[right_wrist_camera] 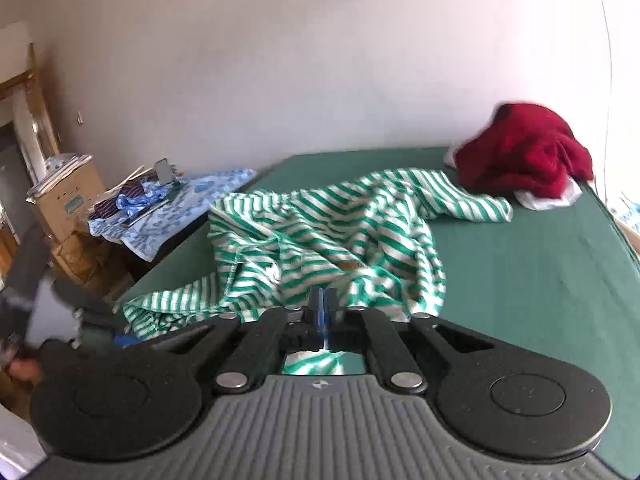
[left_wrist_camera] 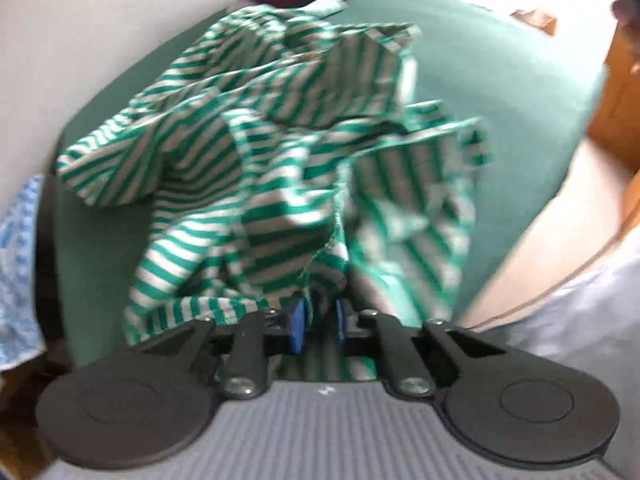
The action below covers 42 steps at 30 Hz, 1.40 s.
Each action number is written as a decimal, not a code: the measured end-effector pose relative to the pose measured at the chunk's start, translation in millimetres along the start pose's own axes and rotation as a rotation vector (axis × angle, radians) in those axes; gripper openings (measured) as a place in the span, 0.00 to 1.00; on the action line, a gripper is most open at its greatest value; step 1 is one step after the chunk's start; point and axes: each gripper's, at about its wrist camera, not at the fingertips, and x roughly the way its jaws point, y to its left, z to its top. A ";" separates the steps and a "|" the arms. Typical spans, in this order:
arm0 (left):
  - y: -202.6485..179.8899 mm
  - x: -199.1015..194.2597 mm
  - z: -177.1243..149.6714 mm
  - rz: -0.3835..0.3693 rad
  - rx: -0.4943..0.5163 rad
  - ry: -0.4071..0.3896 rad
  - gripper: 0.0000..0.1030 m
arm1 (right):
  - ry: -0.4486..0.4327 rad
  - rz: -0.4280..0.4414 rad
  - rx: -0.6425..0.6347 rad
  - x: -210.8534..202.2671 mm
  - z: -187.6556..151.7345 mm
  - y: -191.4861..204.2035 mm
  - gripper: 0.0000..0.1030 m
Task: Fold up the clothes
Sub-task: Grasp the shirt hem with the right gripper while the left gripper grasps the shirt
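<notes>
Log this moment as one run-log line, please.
stage: lifting striped shirt | left claw: shut on striped shirt | right claw: shut on striped shirt | red garment: waiting on green table

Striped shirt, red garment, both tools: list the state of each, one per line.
Striped shirt: crumpled, unfolded, gripped at two spots.
Red garment: bunched heap, untouched.
Left tool: shut on striped shirt.
Right tool: shut on striped shirt.

Soft daylight fills both views, brightest at three o'clock in the right wrist view where glare bleaches the wall (right_wrist_camera: 520, 40), while the left wrist view smears the striped garment (left_wrist_camera: 280, 160) with motion blur, and fisheye bending curves every edge, corners going dark
</notes>
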 end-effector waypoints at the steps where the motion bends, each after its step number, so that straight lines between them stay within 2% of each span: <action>1: -3.4 -2.6 0.1 -0.031 -0.009 0.002 0.08 | 0.025 0.024 -0.011 2.6 -1.7 2.0 0.15; 3: -9.0 -10.1 -0.8 -0.077 -0.010 0.002 0.08 | 0.077 0.073 -0.036 8.1 -5.3 6.5 0.29; 4: -11.3 -14.9 -1.7 -0.092 -0.003 0.001 0.08 | 0.116 0.116 -0.074 12.8 -10.2 15.0 0.49; 5: -11.9 -20.4 -3.7 -0.094 0.006 0.001 0.08 | 0.155 0.160 -0.111 17.6 -15.1 23.5 0.63; 6: -9.9 -24.7 -6.8 -0.083 0.015 0.008 0.08 | 0.192 0.199 -0.149 21.9 -20.2 32.0 0.65; 8: -0.7 -31.2 -12.6 -0.046 0.031 0.029 0.09 | 0.210 0.188 -0.248 27.5 -33.0 47.5 0.65; 11: 20.9 -36.7 -18.7 0.028 0.048 0.060 0.09 | 0.216 0.122 -0.362 43.7 -48.4 61.1 0.65; 14: 34.6 -36.4 -17.4 0.083 0.095 0.059 0.14 | 0.209 0.097 -0.378 61.4 -57.5 60.5 0.61; 17: 25.4 -32.1 -11.2 0.081 0.203 0.025 0.17 | 0.249 0.097 -0.380 75.7 -62.4 55.8 0.48; 19: 19.3 -29.3 -7.0 0.079 0.275 0.002 0.36 | 0.260 0.125 -0.360 70.7 -63.5 54.8 0.48; 21: 14.5 -21.9 -4.9 0.080 0.336 0.001 0.49 | 0.245 0.150 -0.362 62.1 -64.6 55.0 0.47; 23: 11.1 -10.3 -4.6 0.082 0.387 0.019 0.48 | 0.236 0.126 -0.385 58.8 -66.6 56.8 0.47; 25: 14.6 -5.8 -4.7 0.056 0.392 0.037 0.42 | 0.238 0.100 -0.361 62.4 -68.1 54.2 0.47; 29: 19.7 -11.4 -4.4 0.000 0.383 0.040 0.41 | 0.235 0.084 -0.354 62.4 -71.6 59.1 0.46; 32: 18.5 -12.1 -6.0 -0.038 0.360 0.065 0.45 | 0.213 0.057 -0.379 58.2 -76.0 65.2 0.46; 36: 18.7 -7.1 -13.1 -0.028 0.382 0.105 0.46 | 0.242 0.047 -0.364 66.6 -79.6 65.8 0.46; 39: 24.3 -3.4 -13.3 -0.012 0.378 0.107 0.49 | 0.226 0.038 -0.353 69.2 -79.7 63.9 0.34; 42: 34.6 4.3 -16.1 0.014 0.391 0.105 0.64 | 0.226 0.045 -0.326 72.0 -78.0 60.8 0.27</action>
